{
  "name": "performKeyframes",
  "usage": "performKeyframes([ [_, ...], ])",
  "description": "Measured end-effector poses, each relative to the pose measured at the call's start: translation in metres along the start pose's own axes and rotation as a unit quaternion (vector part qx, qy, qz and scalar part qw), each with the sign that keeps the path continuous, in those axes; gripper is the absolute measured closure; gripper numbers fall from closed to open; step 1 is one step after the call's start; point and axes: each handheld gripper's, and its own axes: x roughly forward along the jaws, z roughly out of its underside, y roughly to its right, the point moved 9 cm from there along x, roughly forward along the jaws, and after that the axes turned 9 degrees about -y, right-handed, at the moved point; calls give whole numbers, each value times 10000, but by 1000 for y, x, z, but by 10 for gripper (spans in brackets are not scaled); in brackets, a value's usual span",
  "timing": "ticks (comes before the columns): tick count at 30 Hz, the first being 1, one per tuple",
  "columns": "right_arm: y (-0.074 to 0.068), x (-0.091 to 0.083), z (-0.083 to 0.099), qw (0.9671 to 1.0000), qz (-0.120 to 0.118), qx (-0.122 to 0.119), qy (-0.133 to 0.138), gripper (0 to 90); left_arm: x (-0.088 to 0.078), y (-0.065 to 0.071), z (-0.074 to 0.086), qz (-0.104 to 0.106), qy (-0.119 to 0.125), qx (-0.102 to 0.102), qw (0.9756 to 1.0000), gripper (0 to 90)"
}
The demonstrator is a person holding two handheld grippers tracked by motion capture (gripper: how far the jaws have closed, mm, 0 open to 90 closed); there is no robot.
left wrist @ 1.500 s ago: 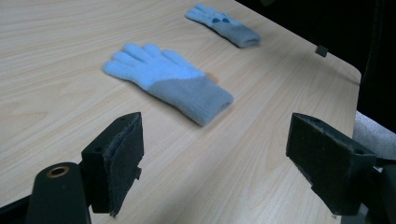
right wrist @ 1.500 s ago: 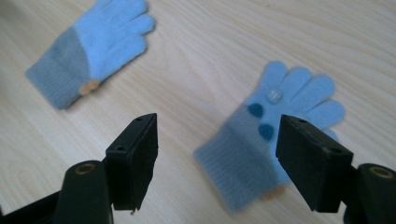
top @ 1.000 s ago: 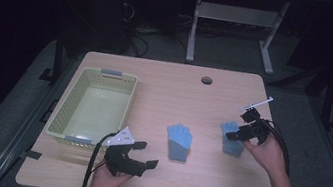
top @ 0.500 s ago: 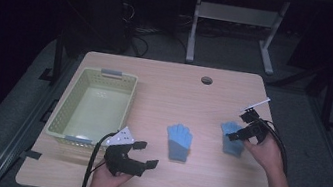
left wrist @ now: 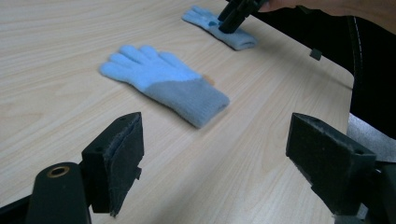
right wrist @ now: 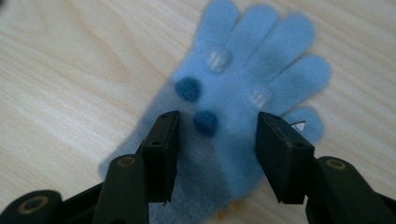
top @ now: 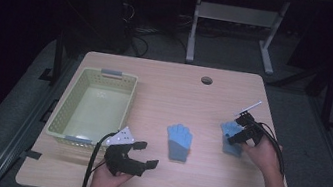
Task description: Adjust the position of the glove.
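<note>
Right tool closing in on a glove

The basket (top: 93,104) is sitting empty at the desk's (top: 166,81) left, likely waiting for the gloves. The left tool (top: 139,157) is resting wide and holding nothing, near the middle glove (top: 178,141). The right tool (top: 237,133) is straddling the right glove (right wrist: 243,93) on the desk's right, its jaws having just been narrowing, not yet pinching.

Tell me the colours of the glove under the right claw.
Light blue glove with a grey cuff and two dark blue dots; clearest in the right gripper view.
</note>
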Motion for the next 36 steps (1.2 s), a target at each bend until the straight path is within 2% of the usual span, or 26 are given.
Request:
performKeyframes([
  [6, -1, 1, -1, 9999, 91, -42, -11, 525, 0, -3, 1, -9, 0, -83, 10000, 189],
  [16, -2, 0, -2, 9998, 174, -24, -9, 667, 0, -2, 0, -9, 12, -63, 10000, 190],
  [18, -3, 0, -2, 9998, 179, -40, -27, 729, -1, -2, -1, -33, 29, -57, 10000, 192],
  [22, -3, -1, -2, 9999, 144, 25, -27, 762, -1, -2, 0, -47, 3, -41, 10000, 193],
  [25, -2, -1, -3, 9999, 116, 68, 26, 790, -1, -2, 0, -45, 18, -62, 10000, 193],
  [28, -2, -4, -3, 9998, 189, 71, 45, 799, -3, -1, -1, -52, 47, -55, 10000, 193],
  [31, -2, -11, -3, 9997, 160, 79, 171, 803, -4, -1, -1, -42, 48, -65, 10000, 193],
  [32, -1, -17, -2, 9993, 105, 160, 319, 803, -3, -2, 0, -34, 44, -67, 10000, 193],
  [36, 0, -24, 0, 9989, 56, 228, 415, 803, -3, -1, 0, -39, 18, -63, 10000, 193],
])
